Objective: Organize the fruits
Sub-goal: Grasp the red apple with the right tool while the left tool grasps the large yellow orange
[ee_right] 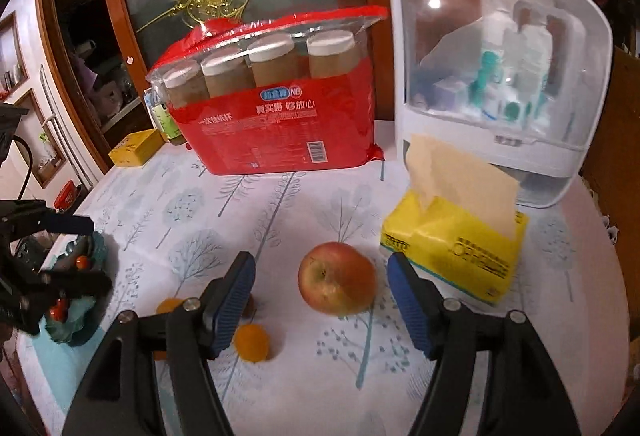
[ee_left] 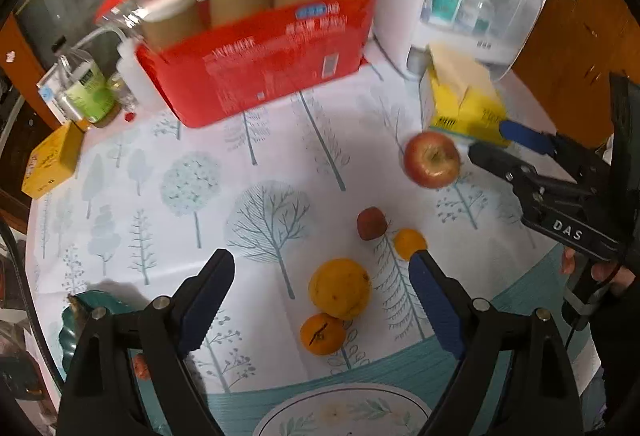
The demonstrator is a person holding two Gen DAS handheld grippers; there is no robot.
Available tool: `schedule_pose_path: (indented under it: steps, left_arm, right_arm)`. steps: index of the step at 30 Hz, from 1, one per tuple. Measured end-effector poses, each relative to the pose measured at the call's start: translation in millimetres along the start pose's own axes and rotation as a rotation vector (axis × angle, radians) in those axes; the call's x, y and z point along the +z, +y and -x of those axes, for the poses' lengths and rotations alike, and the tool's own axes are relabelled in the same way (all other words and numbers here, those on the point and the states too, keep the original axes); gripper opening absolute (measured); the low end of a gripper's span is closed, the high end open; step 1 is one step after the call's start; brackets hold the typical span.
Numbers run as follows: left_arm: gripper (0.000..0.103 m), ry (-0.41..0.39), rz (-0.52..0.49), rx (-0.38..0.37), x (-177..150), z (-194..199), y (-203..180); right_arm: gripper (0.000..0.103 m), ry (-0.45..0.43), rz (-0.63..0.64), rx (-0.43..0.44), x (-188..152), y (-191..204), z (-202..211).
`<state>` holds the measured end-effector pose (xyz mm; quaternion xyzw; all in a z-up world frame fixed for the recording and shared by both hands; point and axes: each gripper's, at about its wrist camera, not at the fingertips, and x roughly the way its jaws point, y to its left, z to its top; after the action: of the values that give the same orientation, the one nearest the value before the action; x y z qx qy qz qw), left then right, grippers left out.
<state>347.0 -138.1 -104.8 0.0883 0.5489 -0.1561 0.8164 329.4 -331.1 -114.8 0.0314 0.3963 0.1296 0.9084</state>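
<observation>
Both grippers stand spread, holding nothing: the left gripper (ee_left: 322, 292) over a yellow citrus (ee_left: 340, 288) near the table's (ee_right: 280, 203) front edge, the right gripper (ee_right: 322, 298), marked "DAS", around the apple (ee_right: 337, 284) beside the yellow tissue pack (ee_right: 456, 248). The red cup pack (ee_right: 276, 127) at the back edge reads "NB".

Black plastic left tool (ee_left: 322, 276) with blue ridged pads (ee_left: 434, 302) and silver screws. Same colours on right tool (ee_right: 322, 278); white letters "DAS" at three o'clock. Dark sleeve (ee_left: 616, 316).

Red apple (ee_right: 337, 284) stem-up beside yellow tissue pack; large yellow citrus (ee_left: 340, 288) touching small orange (ee_left: 322, 333); dark red fruit (ee_left: 372, 223) near small tangerine (ee_left: 409, 243)
</observation>
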Motion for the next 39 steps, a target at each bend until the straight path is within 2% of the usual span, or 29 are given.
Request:
schedule_pose_path:
  steps: [10,17,20,25,27,34,37,39]
  left_arm:
    - [0.088,0.097,-0.037,-0.024,-19.6,-63.1,-15.6]
    - [0.088,0.121,-0.043,-0.046,-22.6,-84.8,-15.5]
    - [0.088,0.135,-0.032,-0.055,-23.1,-93.9,-12.5]
    - [0.087,0.150,-0.016,-0.058,-25.5,-104.9,-8.3]
    - [0.084,0.156,-0.015,-0.058,-27.0,-108.2,-8.3]
    - [0.066,0.137,-0.027,-0.042,-29.8,-109.2,-11.0]
    - [0.052,0.128,-0.022,-0.074,-28.7,-107.1,-13.5]
    - [0.052,0.128,-0.031,-0.064,-28.7,-106.8,-17.1]
  right_arm:
    - [0.069,0.025,-0.042,-0.035,-21.5,-10.3,-55.2]
    - [0.071,0.039,-0.042,-0.020,-28.1,-12.2,-74.4]
    - [0.075,0.035,-0.039,-0.035,-30.7,-9.7,-81.2]
    - [0.075,0.062,-0.044,-0.042,-34.0,-10.1,-95.6]
    - [0.075,0.088,-0.051,-0.045,-34.2,-11.0,-101.2]
    - [0.074,0.074,-0.081,-0.016,-32.7,-16.3,-102.5]
    - [0.072,0.073,-0.074,-0.017,-32.2,-15.1,-102.6]
    - [0.072,0.072,-0.075,-0.019,-32.3,-15.4,-102.4]
